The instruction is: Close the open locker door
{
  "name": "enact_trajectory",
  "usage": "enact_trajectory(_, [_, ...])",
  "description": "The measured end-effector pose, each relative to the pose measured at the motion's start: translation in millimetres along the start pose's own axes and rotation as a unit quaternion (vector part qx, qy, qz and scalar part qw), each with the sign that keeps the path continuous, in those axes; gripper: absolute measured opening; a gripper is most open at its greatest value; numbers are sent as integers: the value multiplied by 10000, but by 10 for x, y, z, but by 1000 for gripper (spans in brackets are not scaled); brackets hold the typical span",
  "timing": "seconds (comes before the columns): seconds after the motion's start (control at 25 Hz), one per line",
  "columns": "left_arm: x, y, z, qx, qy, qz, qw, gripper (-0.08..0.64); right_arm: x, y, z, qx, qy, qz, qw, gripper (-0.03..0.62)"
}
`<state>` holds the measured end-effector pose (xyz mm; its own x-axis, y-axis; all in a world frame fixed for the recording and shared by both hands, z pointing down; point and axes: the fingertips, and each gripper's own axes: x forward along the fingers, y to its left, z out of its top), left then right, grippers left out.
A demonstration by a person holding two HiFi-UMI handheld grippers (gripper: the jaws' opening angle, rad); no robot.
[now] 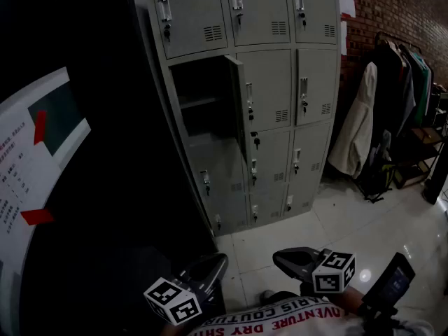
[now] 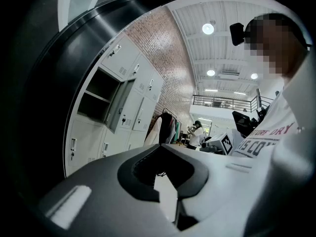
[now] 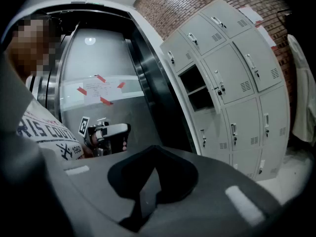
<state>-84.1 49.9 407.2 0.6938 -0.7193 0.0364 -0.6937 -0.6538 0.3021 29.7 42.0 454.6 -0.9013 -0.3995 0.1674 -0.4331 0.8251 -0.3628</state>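
Note:
A bank of grey lockers (image 1: 280, 82) stands ahead in the head view. One door (image 1: 236, 100) in the left column's second row is swung out toward me, baring a dark compartment (image 1: 201, 96) with a shelf. The same open compartment (image 2: 98, 95) shows in the left gripper view with its door (image 2: 118, 111), and the compartment (image 3: 195, 88) also appears in the right gripper view. My left gripper (image 1: 206, 271) and right gripper (image 1: 297, 261) are held low by my chest, well short of the lockers. Each one's jaws are together with nothing in them.
A tall black panel (image 1: 105, 159) with a taped white notice (image 1: 28, 159) fills the left. A rack of hanging coats (image 1: 392, 103) and a pale garment (image 1: 355, 128) stand right of the lockers by a brick wall (image 1: 399, 5). White tile floor (image 1: 336, 219) lies between.

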Motion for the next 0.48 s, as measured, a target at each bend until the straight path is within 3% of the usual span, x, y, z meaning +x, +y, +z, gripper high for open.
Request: enact_trajectory(0.48, [523, 498, 245, 203, 148, 170, 9995, 5, 518, -482, 430, -177, -131, 420, 9989, -8])
